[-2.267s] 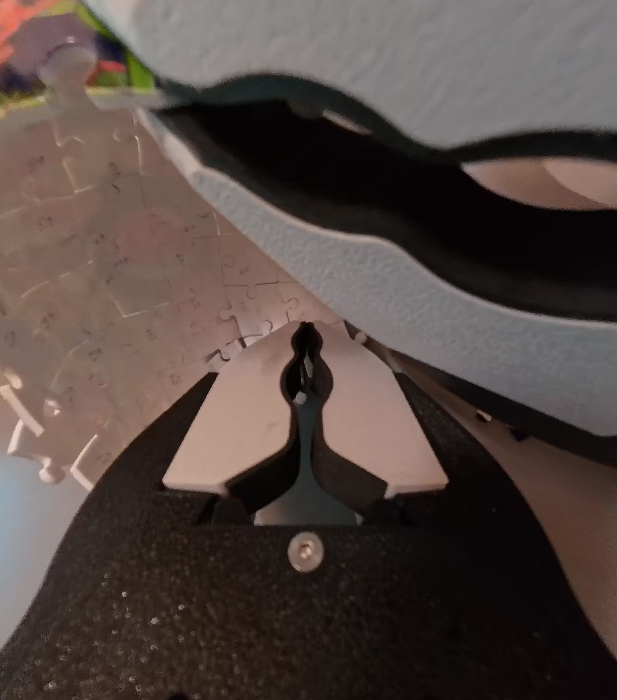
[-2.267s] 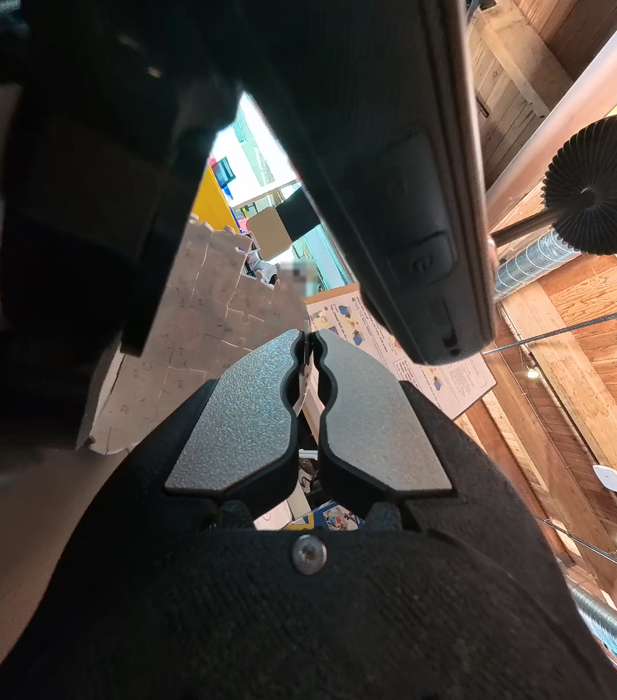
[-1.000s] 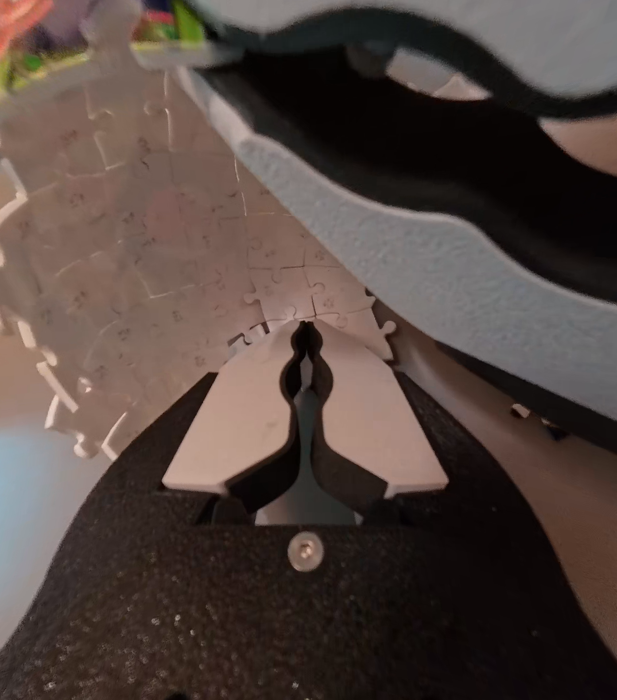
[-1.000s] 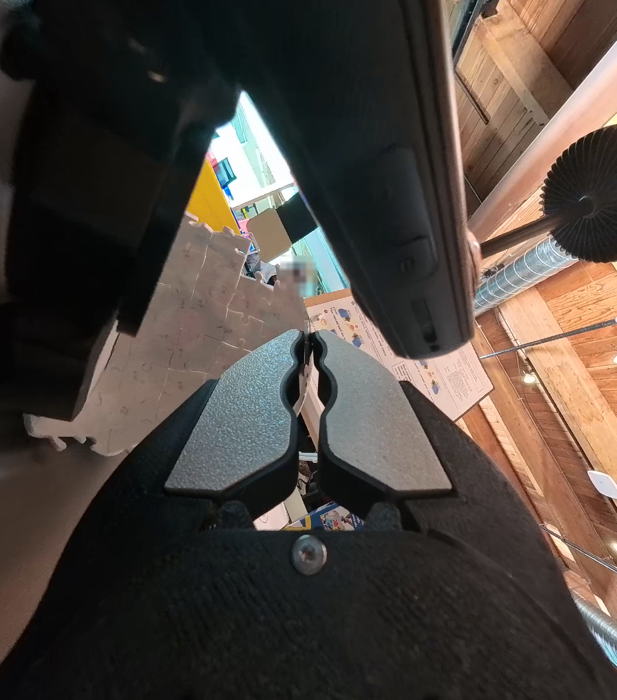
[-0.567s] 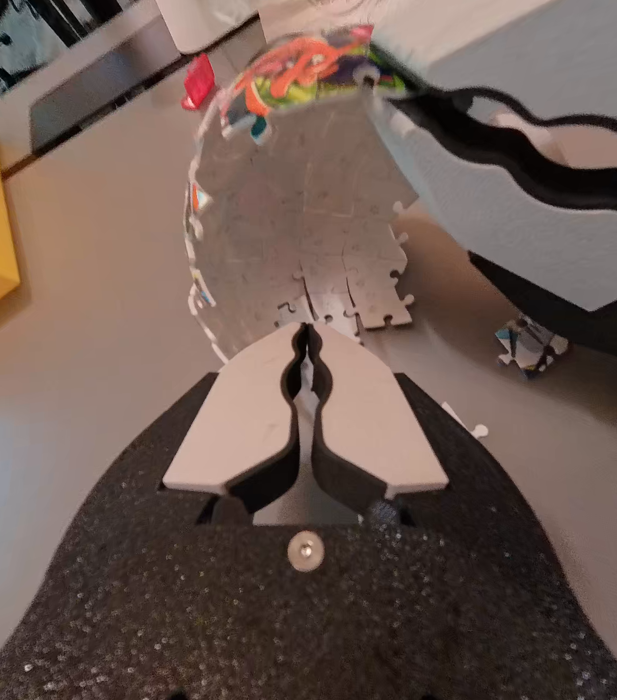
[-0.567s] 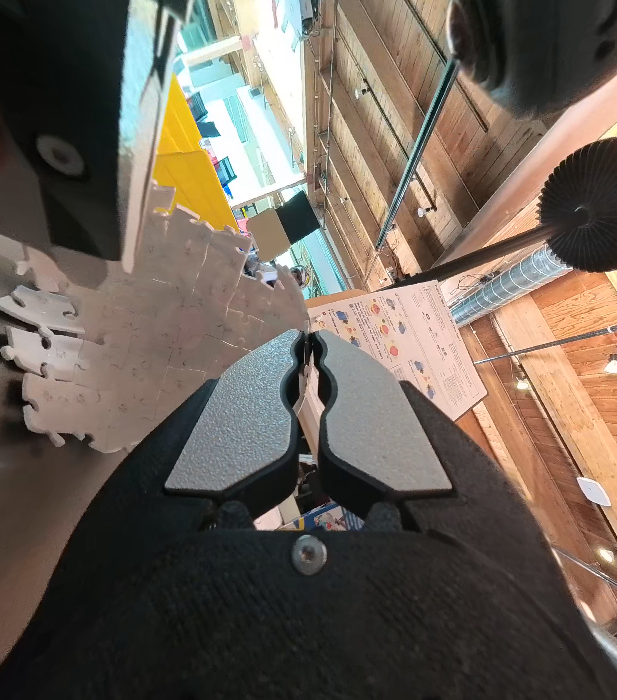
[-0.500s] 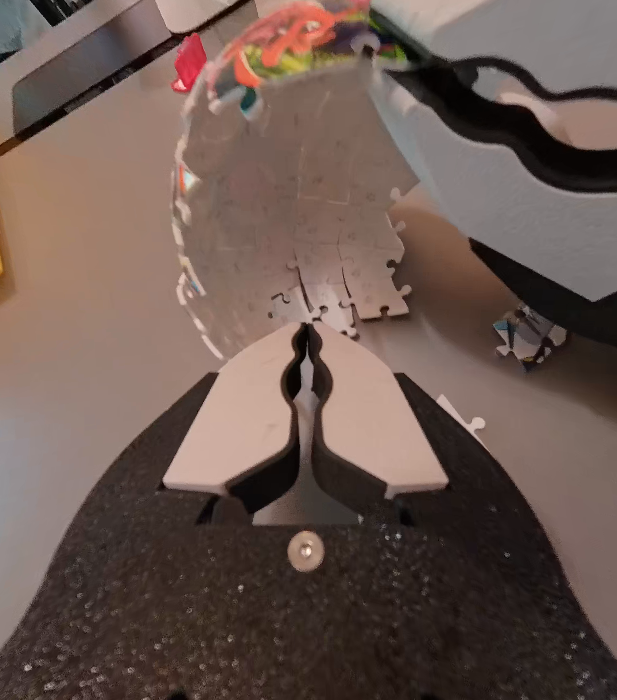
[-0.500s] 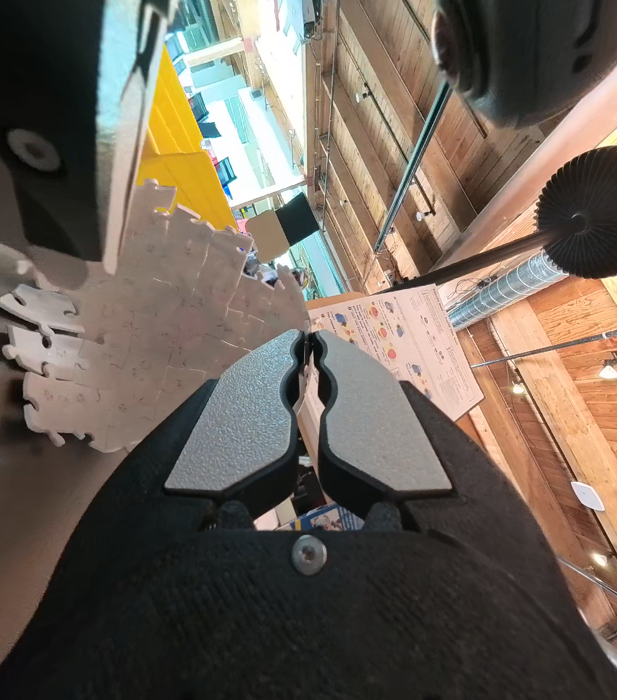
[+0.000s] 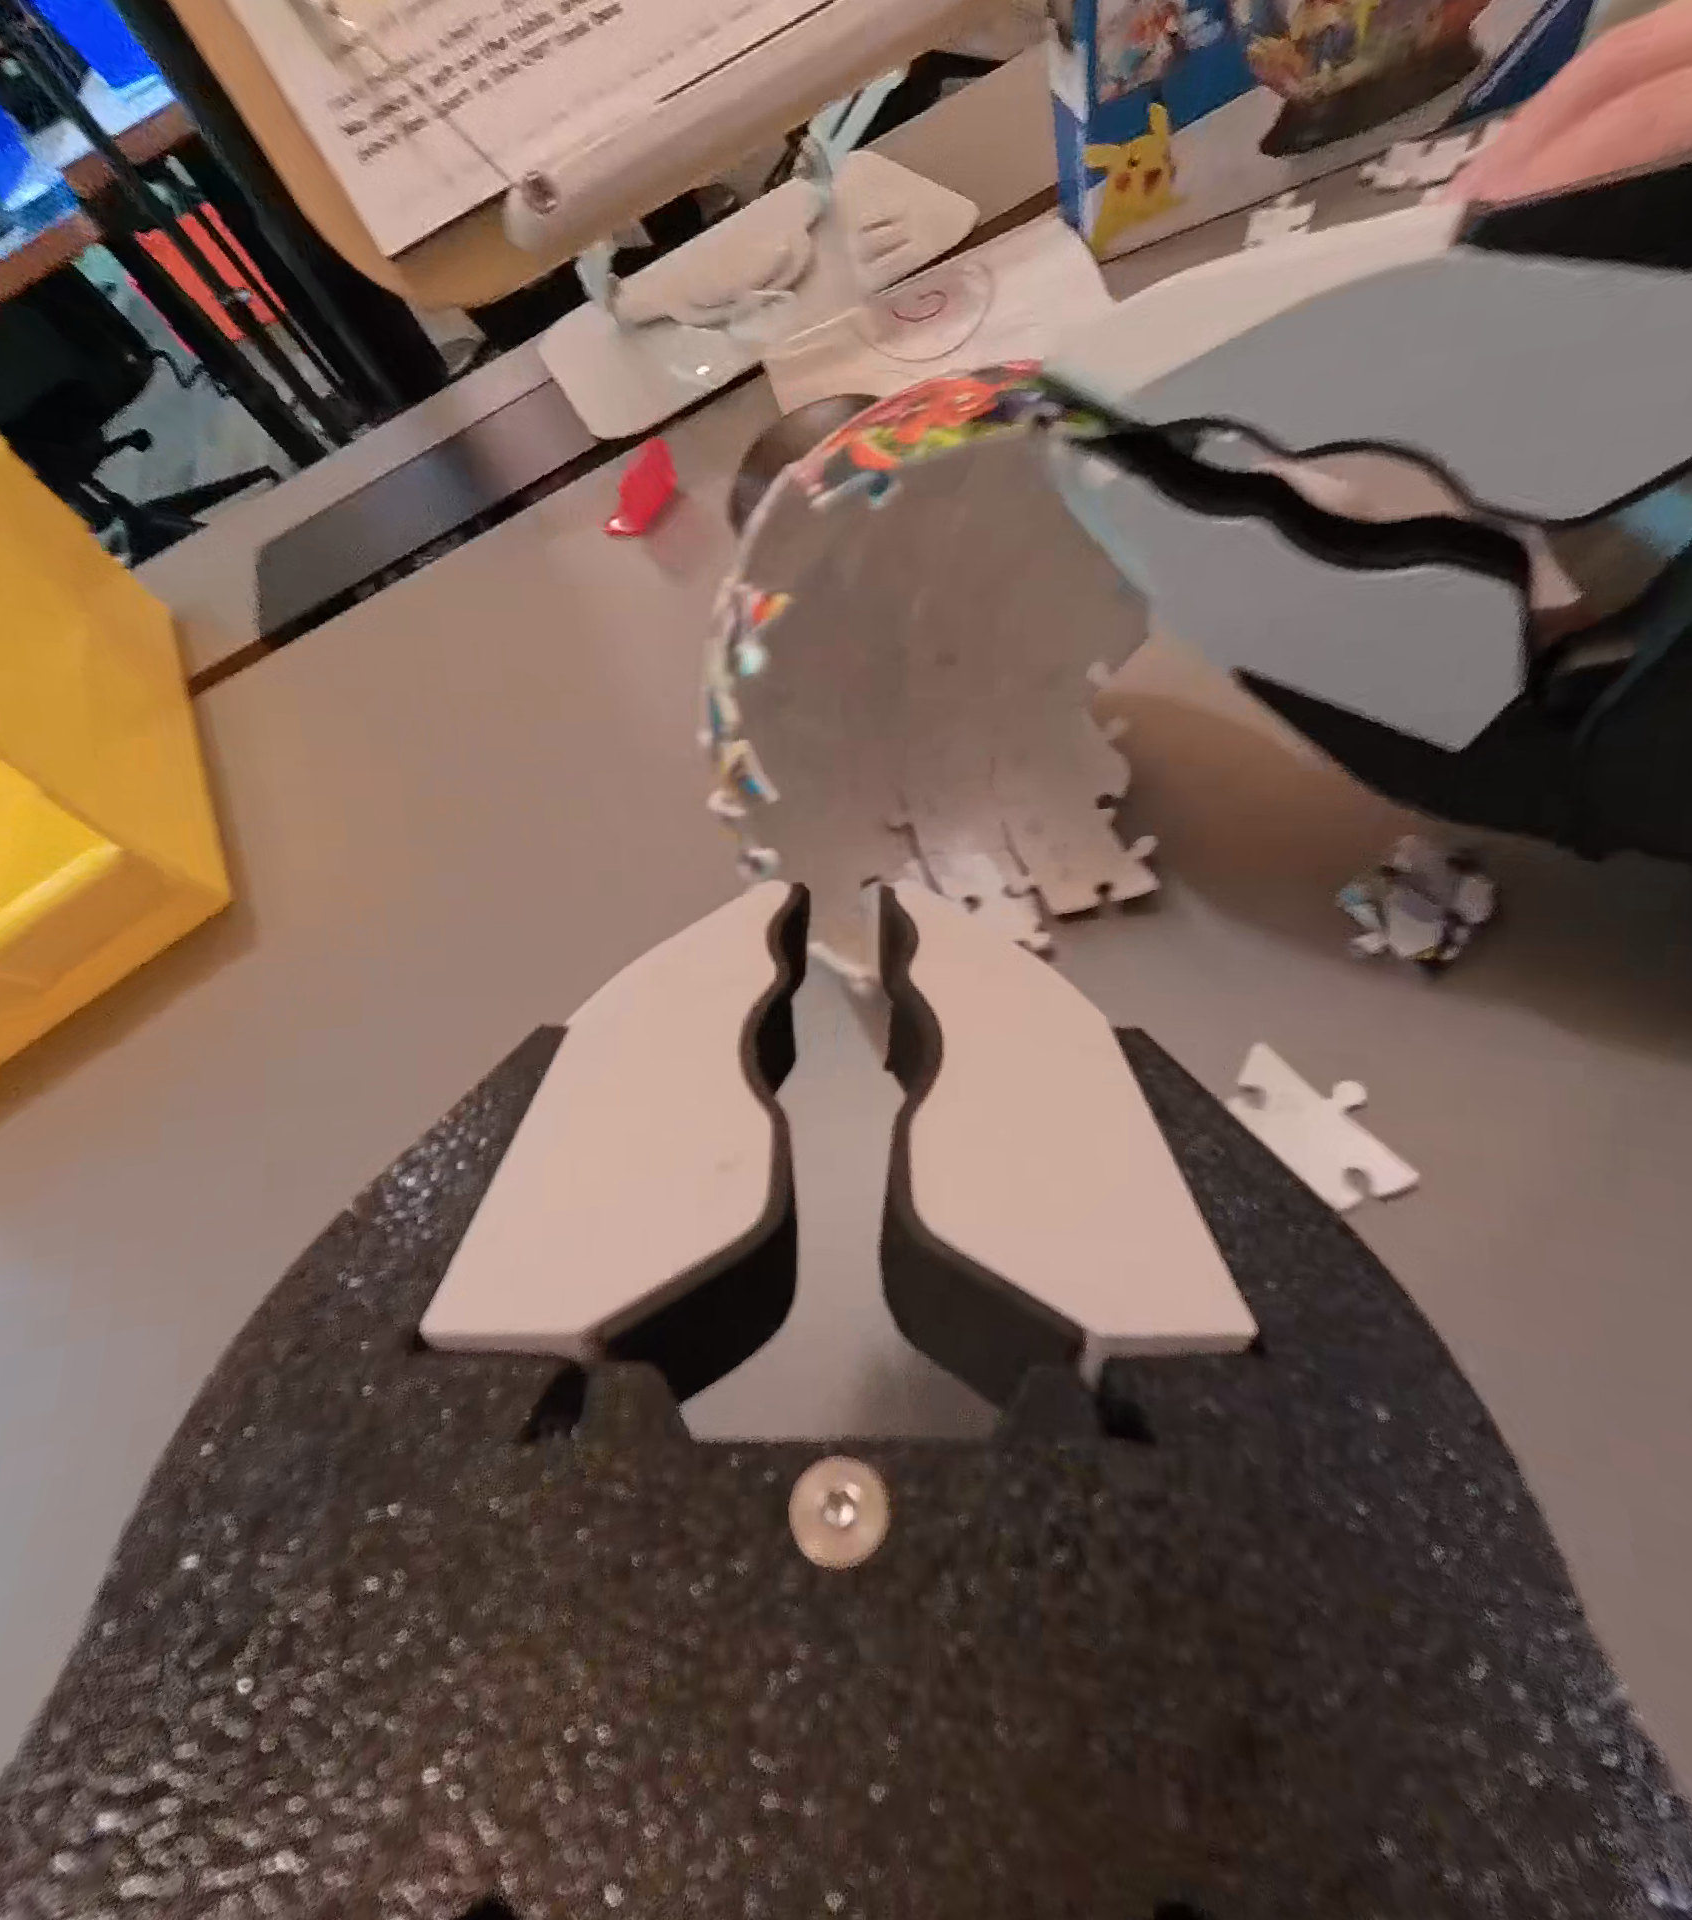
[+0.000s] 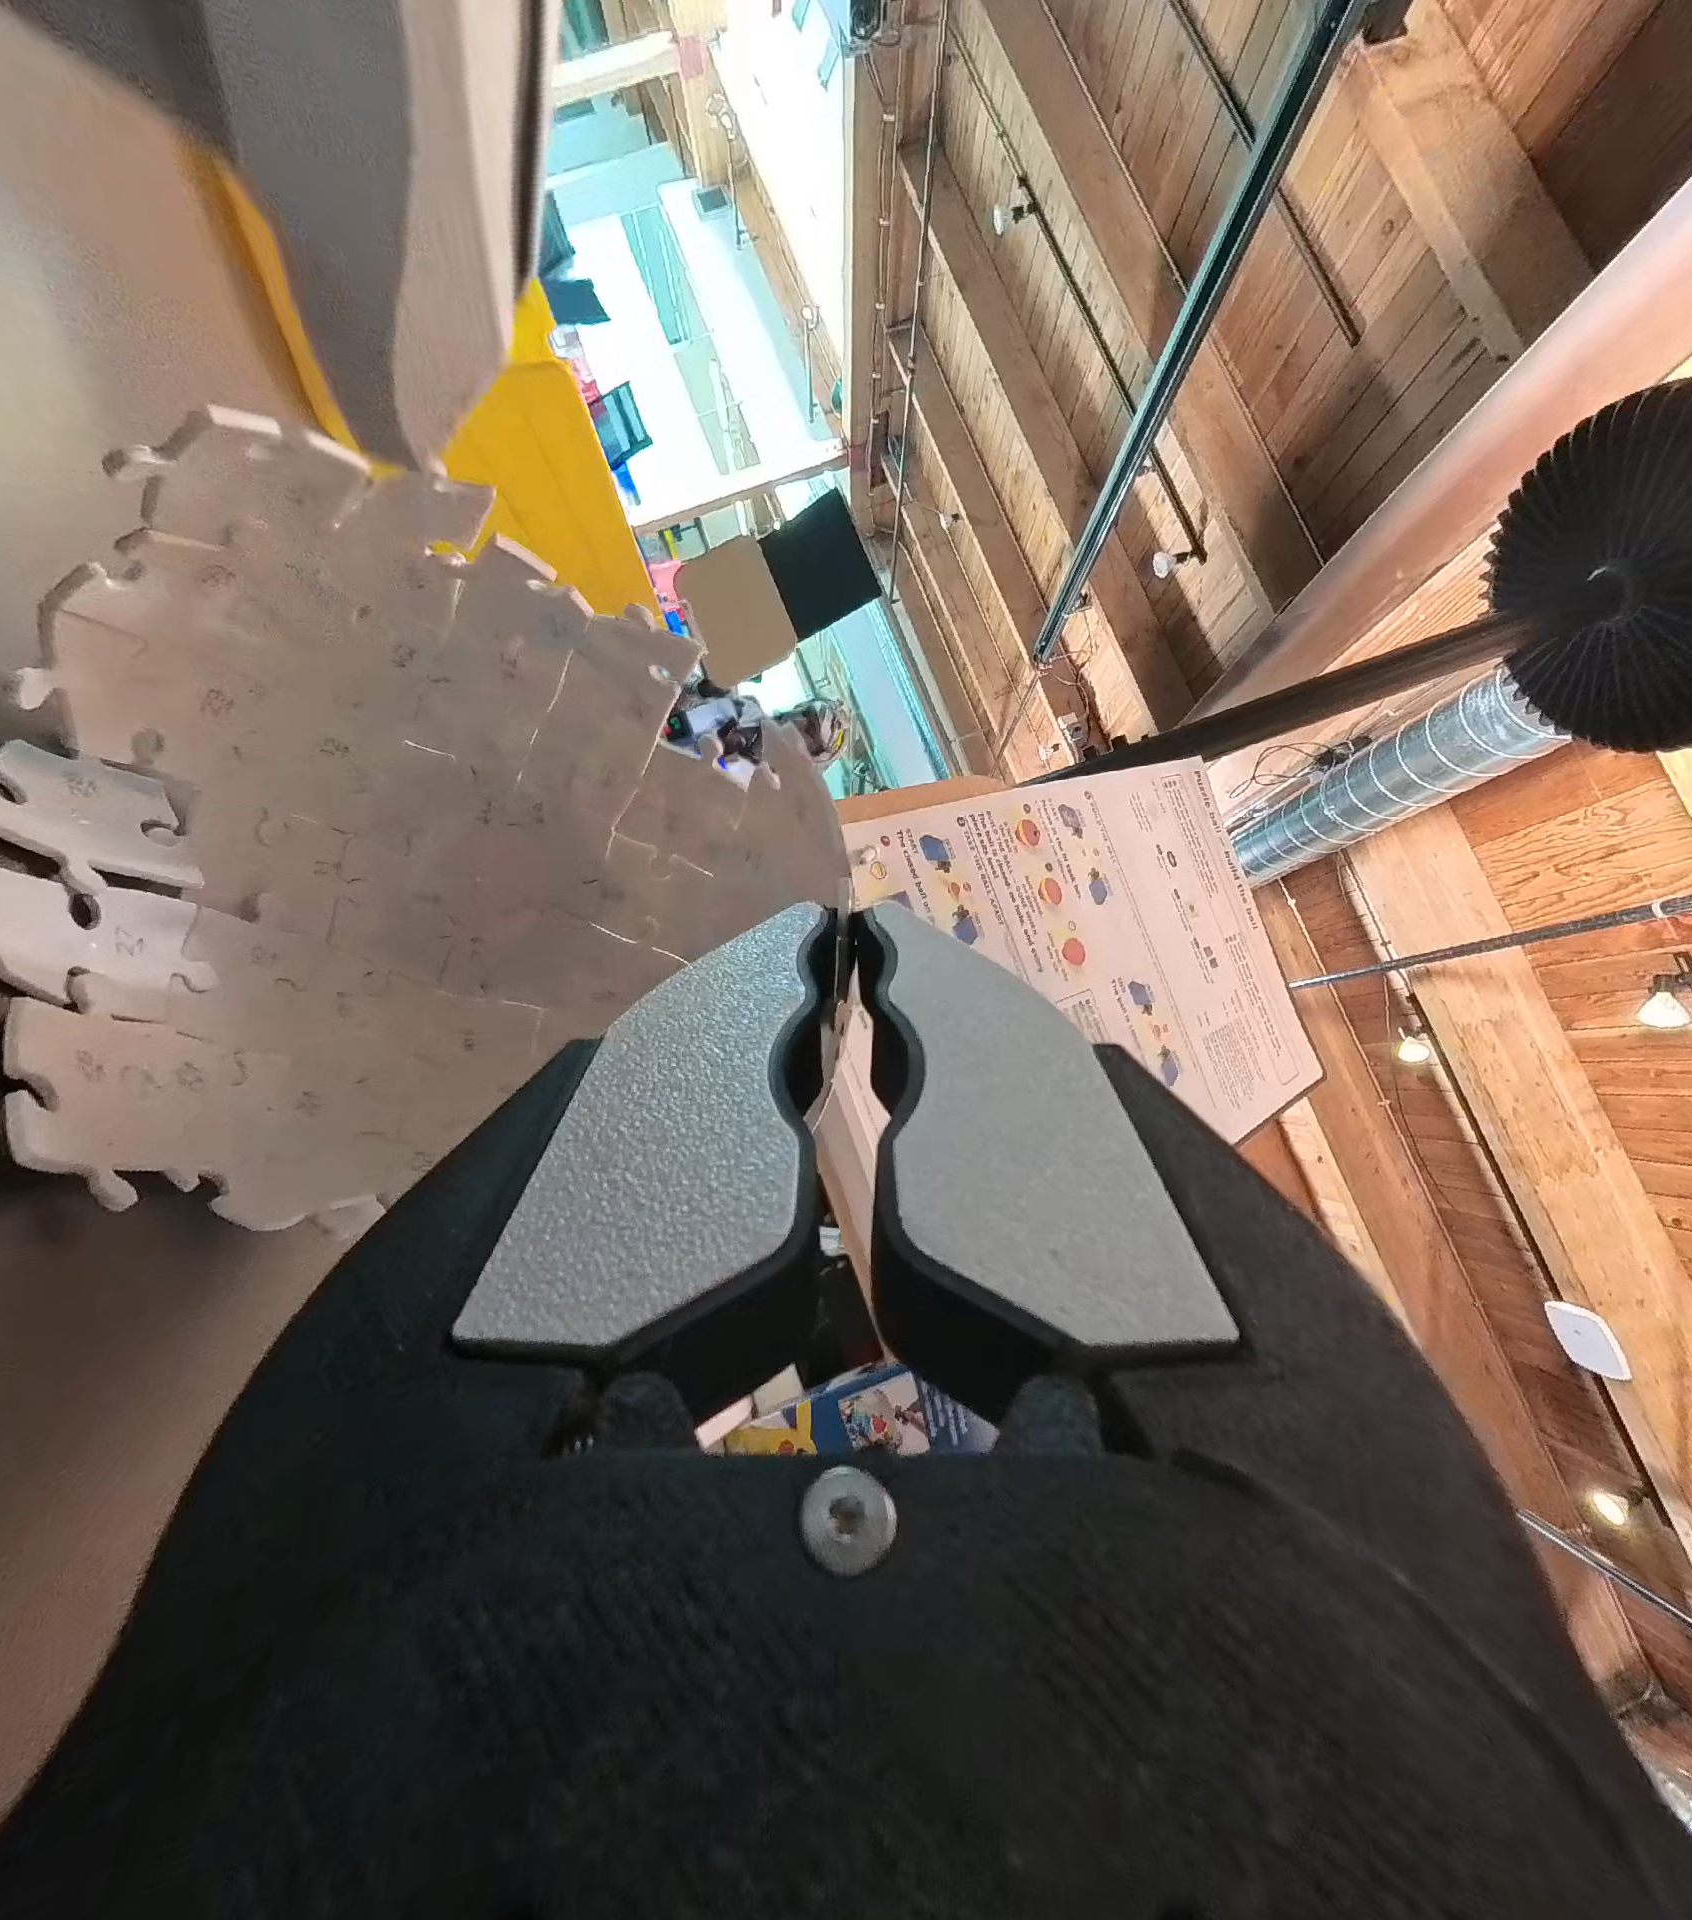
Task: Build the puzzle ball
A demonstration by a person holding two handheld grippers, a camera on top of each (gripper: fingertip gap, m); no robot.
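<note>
Left gripper (image 9: pixel 840 902) at frame centre, fingers parted and empty, just short of the half-built puzzle ball (image 9: pixel 935 665) standing on the counter (image 9: pixel 406 935). Upper right, the right gripper (image 10: pixel 848 921) pinches its rim alone; one twist could crack the shell apart.

The left gripper (image 9: pixel 842 904) is letting go of the puzzle shell (image 9: pixel 935 665), fingers (image 9: pixel 655 1132) parting and backing away

The puzzle ball (image 9: pixel 925 665) is standing on the table (image 9: pixel 406 935), just ahead of the left gripper (image 9: pixel 842 914). A bin (image 9: pixel 21 727) is sitting to its left, while a loose piece (image 9: pixel 1325 1138) and a small cluster of pieces (image 9: pixel 1418 914) are lying to its right, and a box (image 9: pixel 1237 94) is standing behind.
</note>
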